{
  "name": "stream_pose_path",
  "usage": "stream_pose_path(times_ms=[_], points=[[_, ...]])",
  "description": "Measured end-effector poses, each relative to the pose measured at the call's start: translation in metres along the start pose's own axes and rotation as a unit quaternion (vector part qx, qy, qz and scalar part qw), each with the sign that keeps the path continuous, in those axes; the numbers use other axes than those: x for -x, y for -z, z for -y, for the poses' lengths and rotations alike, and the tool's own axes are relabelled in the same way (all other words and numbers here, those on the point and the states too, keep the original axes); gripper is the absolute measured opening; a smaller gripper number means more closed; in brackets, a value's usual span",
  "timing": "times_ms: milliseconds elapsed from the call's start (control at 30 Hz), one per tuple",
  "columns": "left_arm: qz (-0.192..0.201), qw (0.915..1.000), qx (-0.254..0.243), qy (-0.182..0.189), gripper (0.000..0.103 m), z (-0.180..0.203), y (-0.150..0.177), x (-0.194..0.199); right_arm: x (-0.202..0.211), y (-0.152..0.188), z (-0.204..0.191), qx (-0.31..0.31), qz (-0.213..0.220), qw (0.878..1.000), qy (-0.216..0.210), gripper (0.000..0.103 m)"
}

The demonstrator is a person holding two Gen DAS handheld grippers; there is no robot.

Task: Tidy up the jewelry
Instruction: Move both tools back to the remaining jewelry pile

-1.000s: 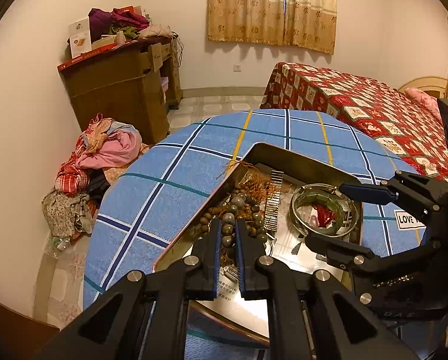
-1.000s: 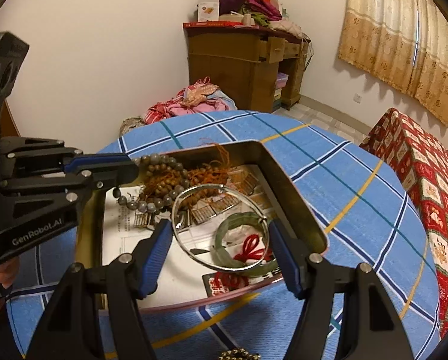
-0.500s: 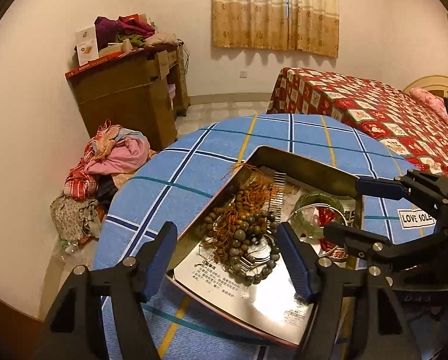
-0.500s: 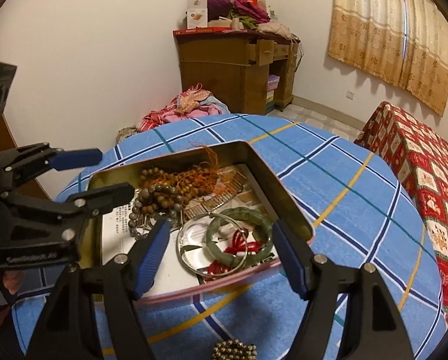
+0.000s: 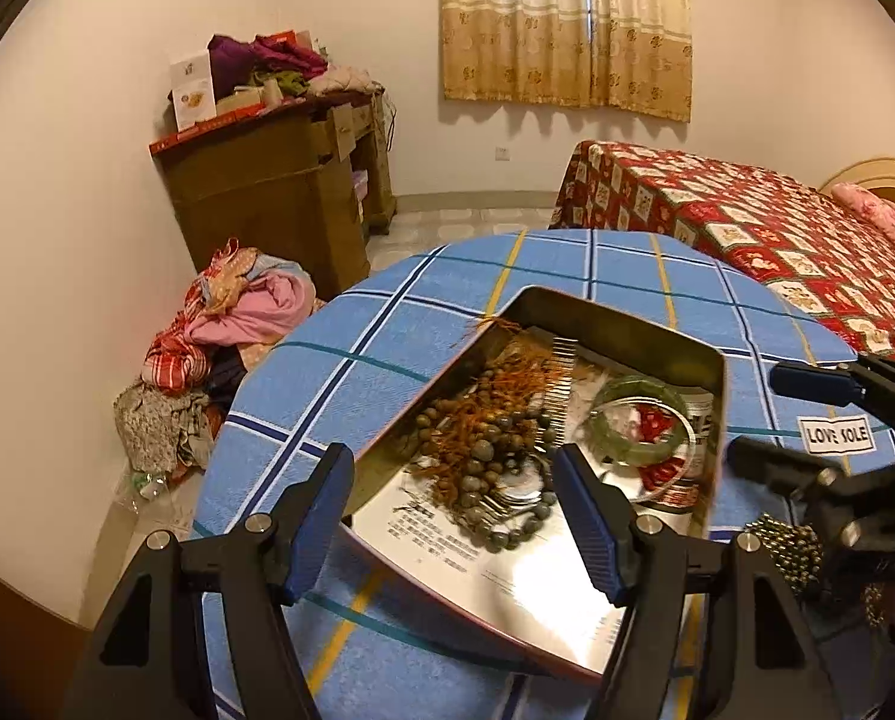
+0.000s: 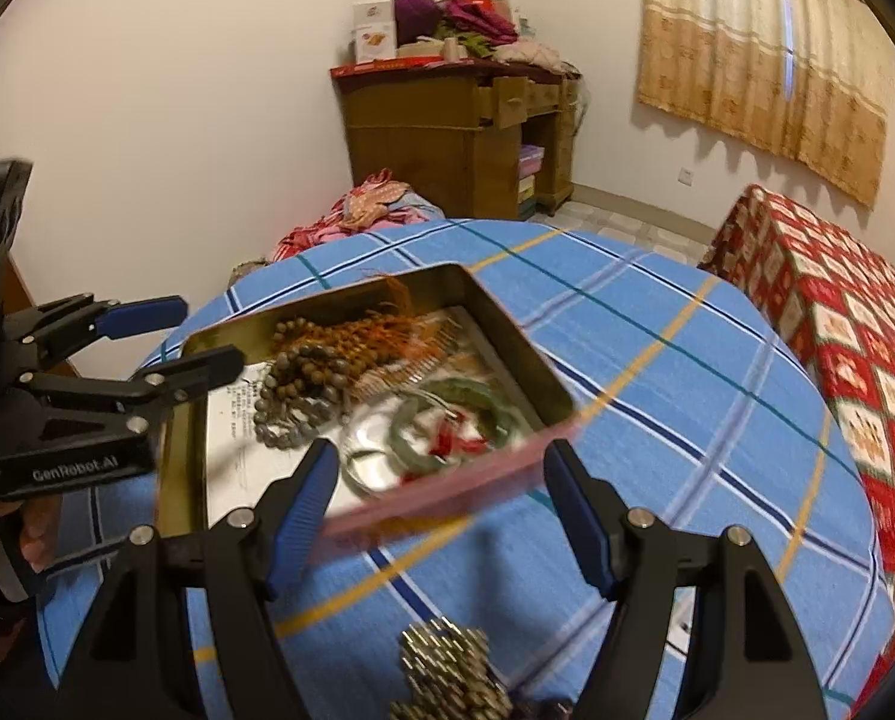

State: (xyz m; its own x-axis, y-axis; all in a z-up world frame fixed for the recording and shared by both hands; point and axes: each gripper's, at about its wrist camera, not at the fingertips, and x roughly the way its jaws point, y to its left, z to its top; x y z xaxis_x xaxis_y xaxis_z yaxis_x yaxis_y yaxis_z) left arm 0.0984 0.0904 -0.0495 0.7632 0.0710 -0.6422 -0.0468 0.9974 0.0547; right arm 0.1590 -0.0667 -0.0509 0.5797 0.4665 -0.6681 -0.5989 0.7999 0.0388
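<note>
At lower left of the left-wrist view my left gripper gapes wide, empty, over the wooden beads in the tin tray on the worktop; rightward lies the green bangle. My right gripper is wide open too, empty. Between picks, I judge; next, the metal-bead bracelet. Readable: "LOVE SOLE" tag, "GenRobot.AI"

Each black tool has blue ribbed pads, silver screws, "GenRobot.AI" lettering.
</note>
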Motion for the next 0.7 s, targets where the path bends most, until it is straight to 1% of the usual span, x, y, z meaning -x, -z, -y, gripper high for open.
stream_pose_path(times_ms=[167,300,400,533,633,700], points=[[0.013,0.9998,-0.016,0.007,0.069,0.019,0.006,0.011,0.026,0.027,0.038,-0.046,-0.008,0.998,0.039,0.074],[0.019,0.9991,-0.035,0.016,0.069,0.039,0.013,0.02,0.047,0.047,0.057,-0.079,-0.01,0.995,0.058,0.07],[0.024,0.9982,-0.049,0.024,0.069,0.053,0.019,0.029,0.058,0.061,0.06,-0.092,-0.012,0.994,0.058,0.067],[0.033,0.9964,-0.071,0.032,0.069,0.073,0.027,0.041,0.071,0.076,0.054,-0.092,-0.011,0.994,0.053,0.067],[0.037,0.9945,-0.088,0.043,0.069,0.088,0.032,0.048,0.079,0.087,0.055,-0.099,-0.008,0.993,0.058,0.066],[0.036,0.993,-0.099,0.053,0.069,0.097,0.036,0.05,0.083,0.095,0.055,-0.106,-0.007,0.993,0.052,0.061]])
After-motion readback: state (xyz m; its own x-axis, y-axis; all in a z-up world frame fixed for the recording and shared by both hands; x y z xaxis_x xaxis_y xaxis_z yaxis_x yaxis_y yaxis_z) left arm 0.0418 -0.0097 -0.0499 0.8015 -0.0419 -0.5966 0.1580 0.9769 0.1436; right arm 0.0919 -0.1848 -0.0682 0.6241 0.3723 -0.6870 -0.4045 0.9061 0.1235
